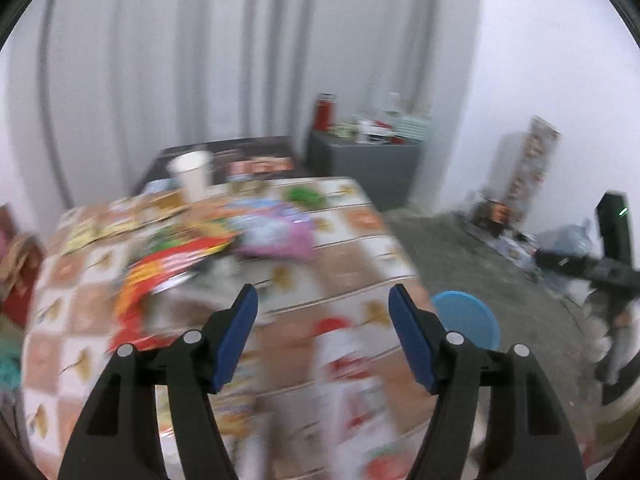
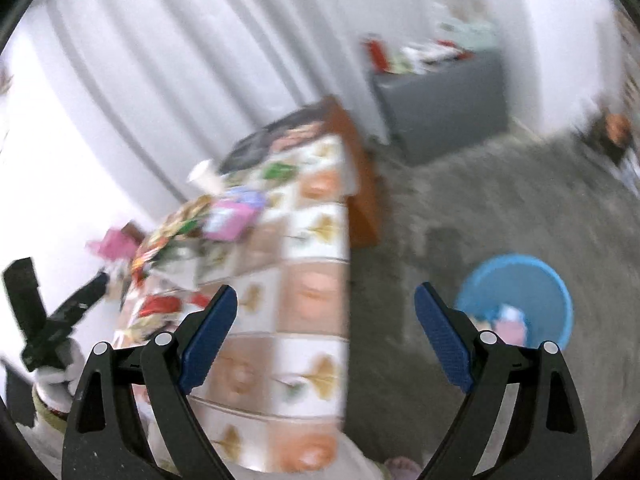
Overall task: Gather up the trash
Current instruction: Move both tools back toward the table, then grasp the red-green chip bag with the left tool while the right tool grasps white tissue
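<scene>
Both the left gripper (image 1: 322, 336) and right gripper (image 2: 324, 336) are spread and empty; go slowly, pinch one wrapper (image 1: 276, 232) on the counter (image 1: 352, 256), then drop it in the blue bin (image 2: 516, 300)

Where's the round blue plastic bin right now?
The round blue plastic bin stands on the grey floor, right of the tablecloth-covered table in the right wrist view.

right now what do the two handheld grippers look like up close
Both match: the left gripper and right gripper have black plastic scissor-style arms with silver round pivot rivets, each ending in flat blue textured pads. No cables or markings are visible; motion blur hides finer details.
</scene>
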